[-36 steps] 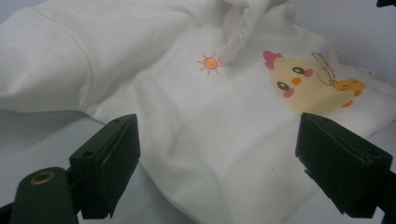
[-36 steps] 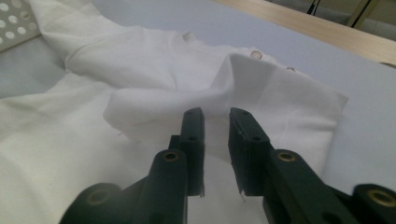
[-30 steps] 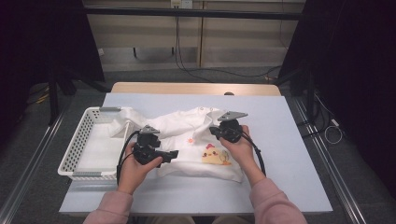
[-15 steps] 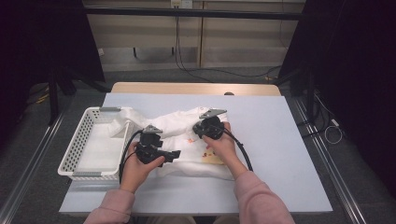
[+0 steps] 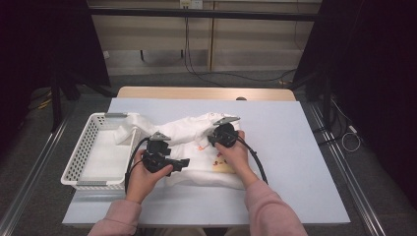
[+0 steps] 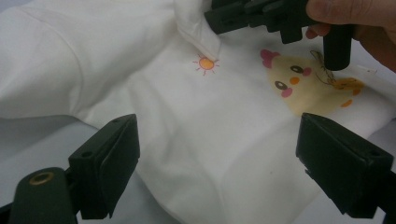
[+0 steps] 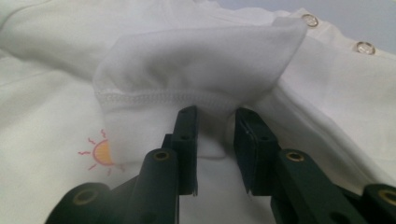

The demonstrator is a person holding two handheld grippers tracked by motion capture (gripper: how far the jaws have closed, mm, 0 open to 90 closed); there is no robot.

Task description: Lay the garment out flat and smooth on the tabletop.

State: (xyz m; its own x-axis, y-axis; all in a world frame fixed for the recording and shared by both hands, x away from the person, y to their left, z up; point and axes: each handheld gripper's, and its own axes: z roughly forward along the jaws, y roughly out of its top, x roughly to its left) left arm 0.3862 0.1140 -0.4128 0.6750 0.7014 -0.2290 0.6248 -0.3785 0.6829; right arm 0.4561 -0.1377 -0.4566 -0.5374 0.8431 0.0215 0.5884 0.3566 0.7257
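Note:
A white baby garment (image 5: 194, 132) with a yellow chick print (image 6: 303, 86) and a small orange sun (image 6: 206, 63) lies spread on the table. My right gripper (image 5: 211, 139) is low over its middle, just above the chick. Its jaws have just been opening and stand a little apart (image 7: 215, 126). A folded sleeve end with a stitched hem (image 7: 187, 70) lies between and just beyond the tips, and the pads do not press it. My left gripper (image 5: 183, 162) hovers over the garment's near left part, jaws wide apart (image 6: 219, 172) with nothing between them.
A white perforated basket (image 5: 78, 152) stands at the table's left edge, and part of the garment drapes over its rim. Two metal snaps (image 7: 365, 47) show on the cloth's far edge. The pale blue table (image 5: 295, 147) extends to the right.
My right gripper has moved left and slightly down across the garment, toward the sun print. My left gripper has stayed where it was.

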